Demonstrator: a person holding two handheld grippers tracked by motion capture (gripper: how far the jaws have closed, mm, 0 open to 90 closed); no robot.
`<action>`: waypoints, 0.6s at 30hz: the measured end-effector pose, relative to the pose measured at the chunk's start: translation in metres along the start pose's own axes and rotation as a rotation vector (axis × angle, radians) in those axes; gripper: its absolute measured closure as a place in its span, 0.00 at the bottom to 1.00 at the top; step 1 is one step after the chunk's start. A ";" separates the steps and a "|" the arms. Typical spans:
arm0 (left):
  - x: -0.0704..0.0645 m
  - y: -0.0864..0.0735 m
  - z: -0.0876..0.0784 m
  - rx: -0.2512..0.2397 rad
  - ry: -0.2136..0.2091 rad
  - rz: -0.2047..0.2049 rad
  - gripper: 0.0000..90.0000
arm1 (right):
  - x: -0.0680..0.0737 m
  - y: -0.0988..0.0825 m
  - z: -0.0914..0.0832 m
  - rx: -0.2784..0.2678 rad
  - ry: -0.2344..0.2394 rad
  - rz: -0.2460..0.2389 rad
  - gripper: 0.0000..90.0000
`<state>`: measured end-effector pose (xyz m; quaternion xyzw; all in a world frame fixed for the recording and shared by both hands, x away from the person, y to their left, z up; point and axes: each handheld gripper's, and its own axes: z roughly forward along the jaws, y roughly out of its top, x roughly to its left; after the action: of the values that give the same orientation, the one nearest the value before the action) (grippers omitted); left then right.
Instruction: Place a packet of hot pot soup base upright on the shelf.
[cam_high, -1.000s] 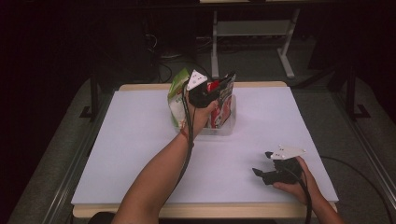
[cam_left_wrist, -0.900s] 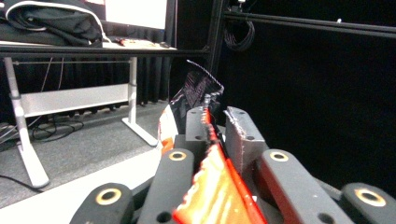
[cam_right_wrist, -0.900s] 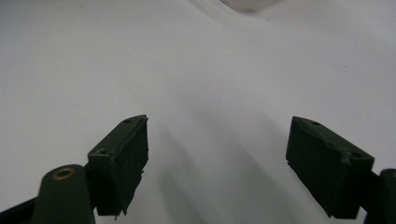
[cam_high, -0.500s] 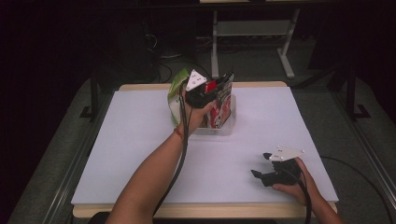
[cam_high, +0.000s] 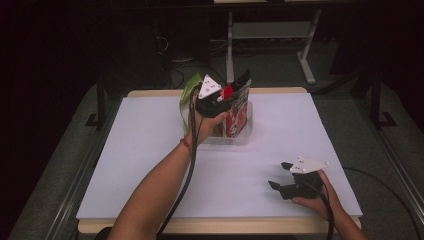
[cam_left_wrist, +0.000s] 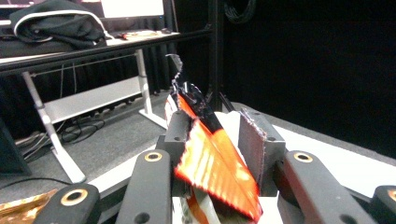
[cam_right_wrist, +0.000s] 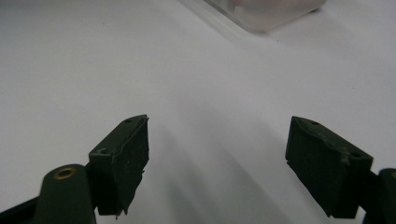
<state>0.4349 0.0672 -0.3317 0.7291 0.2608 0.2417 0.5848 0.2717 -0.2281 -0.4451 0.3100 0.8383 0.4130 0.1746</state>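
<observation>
My left gripper (cam_high: 239, 86) hovers over a clear plastic container (cam_high: 235, 139) at the table's far middle. An orange-red snack bag (cam_left_wrist: 217, 170) stands upright between its jaws. The jaws have just been opening: the bag leans on the left pad (cam_left_wrist: 180, 135) and the right pad (cam_left_wrist: 254, 147) no longer presses it. The red bag (cam_high: 237, 112) reaches down into the container. A green bag (cam_high: 187, 93) stands at the container's left. My right gripper (cam_high: 278, 175) rests on the table near the front right, open, with bare white tabletop between its fingertips (cam_right_wrist: 217, 158).
The white table (cam_high: 150, 165) has free room left and front of the container. A corner of the clear container (cam_right_wrist: 266, 11) lies ahead of the right gripper. A metal frame (cam_high: 270, 30) stands on the floor behind the table.
The left hand has shifted slightly above the container with the red bag still between its jaws. The right gripper has not moved.
</observation>
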 end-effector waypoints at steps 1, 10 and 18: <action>0.000 0.000 -0.003 0.004 -0.002 0.011 0.71 | 0.000 0.000 -0.001 -0.009 0.000 0.000 0.23; 0.001 0.002 -0.026 0.017 -0.024 0.061 0.65 | -0.001 0.002 -0.006 -0.041 -0.032 -0.001 0.23; -0.001 -0.001 -0.043 0.051 -0.057 0.091 0.54 | -0.003 0.003 -0.009 -0.058 -0.051 -0.002 0.24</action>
<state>0.4058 0.0983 -0.3243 0.7614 0.2168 0.2404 0.5617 0.2697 -0.2342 -0.4371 0.3144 0.8217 0.4288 0.2050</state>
